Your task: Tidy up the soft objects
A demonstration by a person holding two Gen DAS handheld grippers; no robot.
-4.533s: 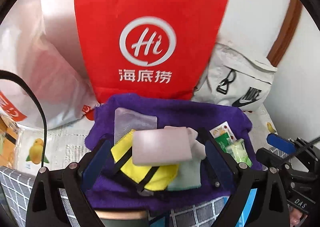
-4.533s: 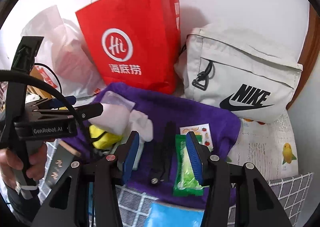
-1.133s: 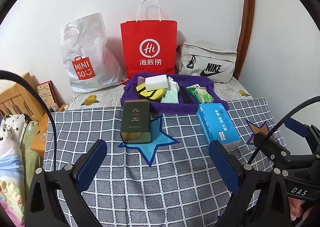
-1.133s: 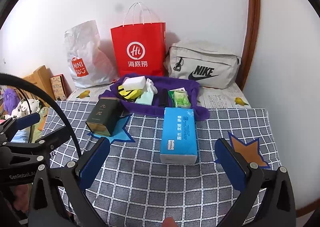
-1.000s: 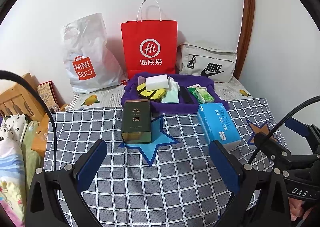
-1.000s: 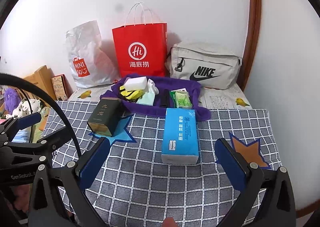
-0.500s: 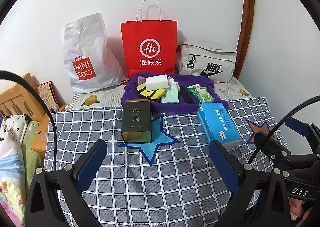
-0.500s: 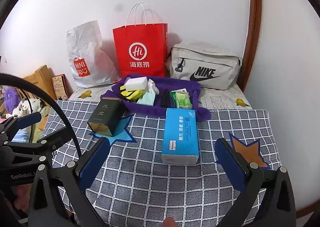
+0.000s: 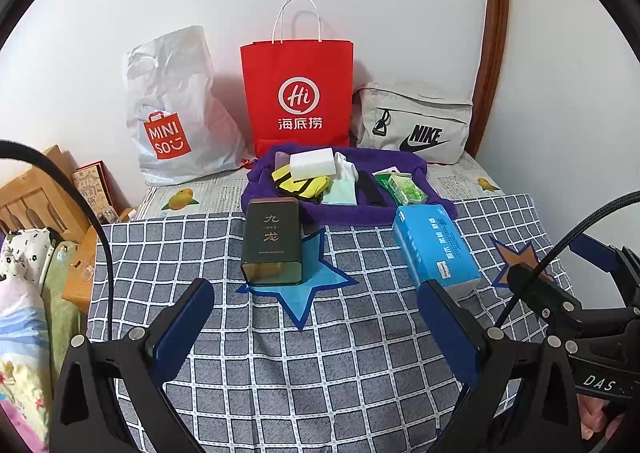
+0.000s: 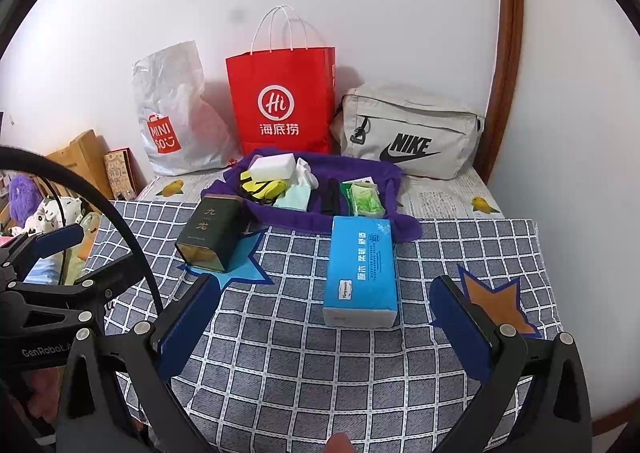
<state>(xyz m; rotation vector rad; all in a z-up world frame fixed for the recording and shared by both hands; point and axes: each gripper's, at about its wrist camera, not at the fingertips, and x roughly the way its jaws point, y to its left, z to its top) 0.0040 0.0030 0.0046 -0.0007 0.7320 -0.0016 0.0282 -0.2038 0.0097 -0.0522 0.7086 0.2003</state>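
Note:
A purple towel (image 9: 416, 167) (image 10: 376, 171) lies at the back of the table with soft items on it: a white sponge (image 9: 312, 162) (image 10: 271, 166) on top of a yellow and black pouch (image 9: 300, 183) (image 10: 262, 186), a pale green cloth (image 9: 340, 193) (image 10: 296, 195), a black strip (image 9: 370, 191) (image 10: 330, 195) and a green tissue pack (image 9: 406, 189) (image 10: 365, 199). My left gripper (image 9: 316, 329) and right gripper (image 10: 326, 323) both hang open and empty over the near part of the checked tablecloth (image 9: 320, 373) (image 10: 320, 373), well back from the towel.
A dark green tin (image 9: 272, 241) (image 10: 210, 233) and a blue tissue box (image 9: 434, 247) (image 10: 362, 265) lie in front of the towel. Against the wall stand a white Miniso bag (image 9: 176, 113), a red paper bag (image 9: 298, 93) and a grey Nike bag (image 9: 412, 125). Bedding lies at left (image 9: 20, 293).
Since 4.5 s ago both grippers have pulled far back from the towel, the left having let go of the white sponge. Over the last second nothing has visibly moved.

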